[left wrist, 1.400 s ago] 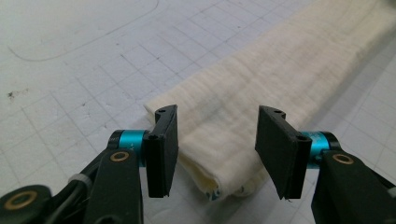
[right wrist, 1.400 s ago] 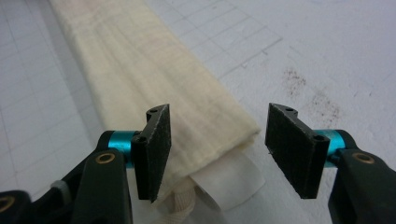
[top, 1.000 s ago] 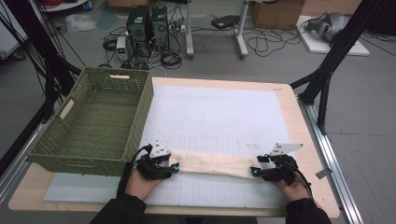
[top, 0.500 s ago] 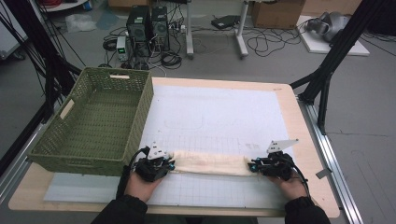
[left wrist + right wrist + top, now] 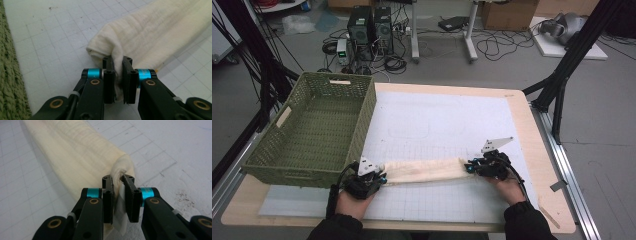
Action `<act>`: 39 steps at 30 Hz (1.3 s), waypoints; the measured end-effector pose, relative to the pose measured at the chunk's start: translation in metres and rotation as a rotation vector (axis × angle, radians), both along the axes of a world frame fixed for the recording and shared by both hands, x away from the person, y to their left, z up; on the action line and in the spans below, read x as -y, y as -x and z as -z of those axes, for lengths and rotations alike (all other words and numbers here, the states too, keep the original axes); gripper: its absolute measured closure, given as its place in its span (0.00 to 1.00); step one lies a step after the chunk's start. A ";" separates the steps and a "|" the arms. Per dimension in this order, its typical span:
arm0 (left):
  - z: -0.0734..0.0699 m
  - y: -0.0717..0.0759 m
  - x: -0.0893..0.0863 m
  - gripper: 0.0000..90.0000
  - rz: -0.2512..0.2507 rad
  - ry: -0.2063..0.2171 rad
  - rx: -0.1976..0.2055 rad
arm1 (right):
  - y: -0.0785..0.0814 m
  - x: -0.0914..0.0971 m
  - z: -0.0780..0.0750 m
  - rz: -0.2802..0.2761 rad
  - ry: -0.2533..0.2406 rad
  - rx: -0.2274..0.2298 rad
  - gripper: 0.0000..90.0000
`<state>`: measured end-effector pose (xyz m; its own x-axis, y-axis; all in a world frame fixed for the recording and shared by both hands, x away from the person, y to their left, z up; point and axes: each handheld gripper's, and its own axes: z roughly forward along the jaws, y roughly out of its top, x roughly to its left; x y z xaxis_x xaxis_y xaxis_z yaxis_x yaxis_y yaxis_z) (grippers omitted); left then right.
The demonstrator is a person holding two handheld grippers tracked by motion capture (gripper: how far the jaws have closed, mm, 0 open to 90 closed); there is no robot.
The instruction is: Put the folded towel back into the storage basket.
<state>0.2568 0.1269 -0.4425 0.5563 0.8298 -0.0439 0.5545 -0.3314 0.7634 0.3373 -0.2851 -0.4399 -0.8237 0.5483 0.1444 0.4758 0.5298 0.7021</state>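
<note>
A long cream cloth (image 5: 424,170) lies folded in a strip across the near part of the white gridded mat (image 5: 437,120). My left gripper (image 5: 381,179) is shut on the cloth's left end; its jaws have just been closing, and the left gripper view shows the cloth's (image 5: 155,32) corner pinched in the left gripper (image 5: 117,60). My right gripper (image 5: 469,168) is shut on the right end, its jaws likewise just closed. In the right gripper view the cloth (image 5: 75,152) bunches up where the right gripper (image 5: 117,178) pinches it.
A green woven basket (image 5: 287,107) stands at the left of the table, its near corner close to my left hand; its wall (image 5: 10,75) also edges the left gripper view. Black frame legs (image 5: 562,75) rise at the table's far right. Computers and cables lie on the floor beyond.
Both grippers have closed on the ends of the cloth. The right gripper has moved left with its end, so the strip now reaches less far to the right.
</note>
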 end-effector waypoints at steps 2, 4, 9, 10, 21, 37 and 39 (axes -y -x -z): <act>0.000 0.000 -0.001 0.91 0.003 -0.001 0.004 | 0.000 -0.001 0.000 -0.001 0.001 0.002 0.88; -0.001 0.001 -0.001 0.89 0.006 0.000 0.012 | 0.001 -0.001 0.000 0.004 0.000 0.008 0.84; -0.008 0.004 -0.003 0.73 -0.001 0.007 0.056 | 0.005 0.008 -0.010 0.066 -0.045 0.051 0.67; -0.010 0.005 -0.004 0.70 -0.001 0.009 0.063 | 0.007 0.010 -0.012 0.075 -0.059 0.063 0.67; -0.021 0.003 0.006 0.64 0.104 0.028 0.112 | 0.020 0.005 -0.018 0.051 -0.029 0.108 0.70; -0.035 -0.035 0.066 0.55 0.450 0.014 0.102 | 0.024 0.005 -0.008 0.030 0.026 0.078 0.63; -0.038 -0.040 0.076 0.54 0.484 0.002 0.113 | 0.024 0.003 -0.007 0.024 0.038 0.079 0.63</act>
